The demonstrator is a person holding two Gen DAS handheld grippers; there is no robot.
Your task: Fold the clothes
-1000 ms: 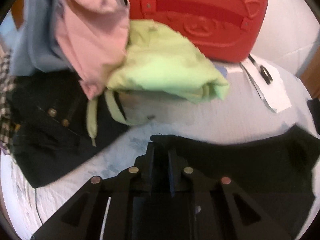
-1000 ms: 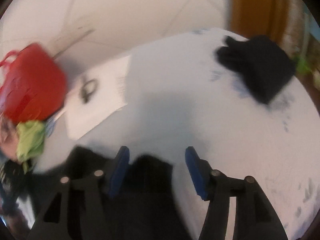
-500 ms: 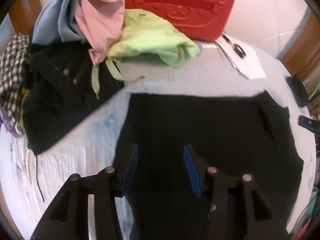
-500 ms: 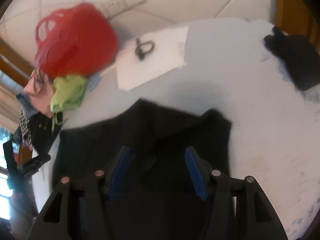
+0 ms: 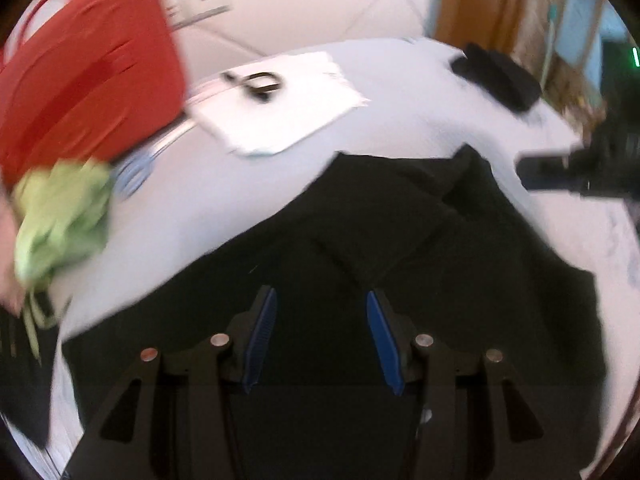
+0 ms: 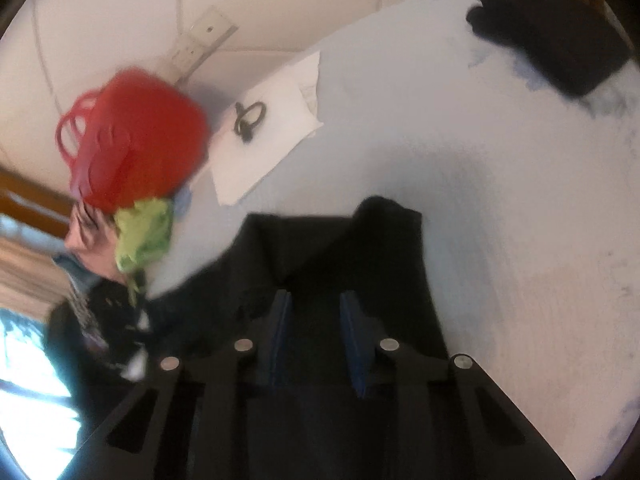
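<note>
Left tongs (image 5: 320,340) spread wide, blue-lined fingers (image 5: 262,338) apart above a black garment (image 5: 400,240), nothing gripped. Right tongs (image 6: 314,340) parted more narrowly, blue pads (image 6: 354,344) over the same black garment (image 6: 340,256); cloth between the fingers, contact not determinable through blur. Garment matte, dark, soft-looking, spread mostly flat on the pale bluish surface (image 5: 400,120), one flap turned back along a diagonal crease, far corner peaked. Beyond it, a flat white sheet (image 5: 288,100) with ragged edge carrying black-handled scissors (image 5: 260,82). To the left, crumpled lime-green cloth (image 5: 60,216) beside a glossy red bag (image 5: 80,80) with loop handles. At far right edge of the surface, a small folded black item (image 5: 496,76), well apart. Tiled white wall with socket strip (image 6: 204,40) behind.
</note>
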